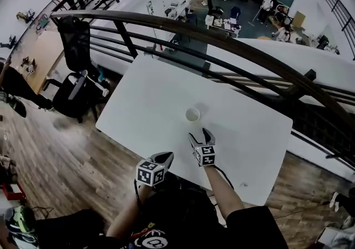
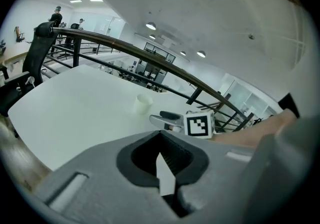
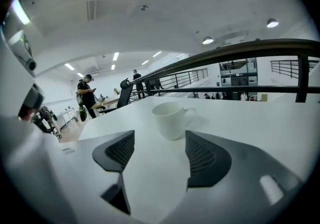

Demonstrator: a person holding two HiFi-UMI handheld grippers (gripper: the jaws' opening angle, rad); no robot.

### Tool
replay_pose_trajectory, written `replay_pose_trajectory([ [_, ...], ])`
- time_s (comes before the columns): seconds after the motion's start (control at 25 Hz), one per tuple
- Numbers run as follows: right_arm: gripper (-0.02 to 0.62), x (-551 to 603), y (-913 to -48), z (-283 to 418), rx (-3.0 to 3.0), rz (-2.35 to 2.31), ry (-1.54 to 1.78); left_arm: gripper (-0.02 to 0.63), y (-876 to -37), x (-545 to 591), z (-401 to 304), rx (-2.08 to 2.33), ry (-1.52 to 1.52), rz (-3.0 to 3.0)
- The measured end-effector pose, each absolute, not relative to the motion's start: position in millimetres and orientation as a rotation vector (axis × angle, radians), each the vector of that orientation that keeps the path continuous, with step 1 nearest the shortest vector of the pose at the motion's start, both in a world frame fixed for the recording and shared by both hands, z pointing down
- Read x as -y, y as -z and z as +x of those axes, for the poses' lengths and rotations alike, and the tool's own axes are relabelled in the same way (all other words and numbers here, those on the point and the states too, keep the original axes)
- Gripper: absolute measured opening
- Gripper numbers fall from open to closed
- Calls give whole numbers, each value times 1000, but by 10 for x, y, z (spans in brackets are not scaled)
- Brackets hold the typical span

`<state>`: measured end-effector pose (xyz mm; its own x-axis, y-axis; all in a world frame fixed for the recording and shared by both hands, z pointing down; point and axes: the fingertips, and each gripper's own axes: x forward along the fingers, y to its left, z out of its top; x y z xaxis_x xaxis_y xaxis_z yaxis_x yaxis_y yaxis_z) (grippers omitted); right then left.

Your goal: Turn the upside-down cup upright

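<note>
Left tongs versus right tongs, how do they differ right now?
The left tongs are shut; the right tongs stand open. The left tongs sit back at the near edge of the table; the right tongs reach further in, pointing at the white cup. Both hold nothing.

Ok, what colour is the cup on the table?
Plain white cup, no pattern visible; the right gripper view shows it best.
</note>
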<state>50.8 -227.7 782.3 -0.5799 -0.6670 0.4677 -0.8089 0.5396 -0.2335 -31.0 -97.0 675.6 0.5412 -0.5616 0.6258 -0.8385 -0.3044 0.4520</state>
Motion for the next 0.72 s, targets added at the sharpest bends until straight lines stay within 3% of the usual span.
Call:
replay_pose_trajectory([
  [0.12,383,2576,-7989,397,2390,1281,-610,5,-6826,1001,-432,1139,-483,1974],
  [0.24,426,2794,-8095,281,2347,1328,-582,5,-6919,1095,-535,1133,-489,1946],
  [0.6,423,3122,-8225,95,2304,1397,-473,5,-7028,1411,-705,1117,-512,1972],
  [0.72,380,3230,-8256,129,2332,1392,-465,5,-6996,1570,-780,1129,-512,1996],
])
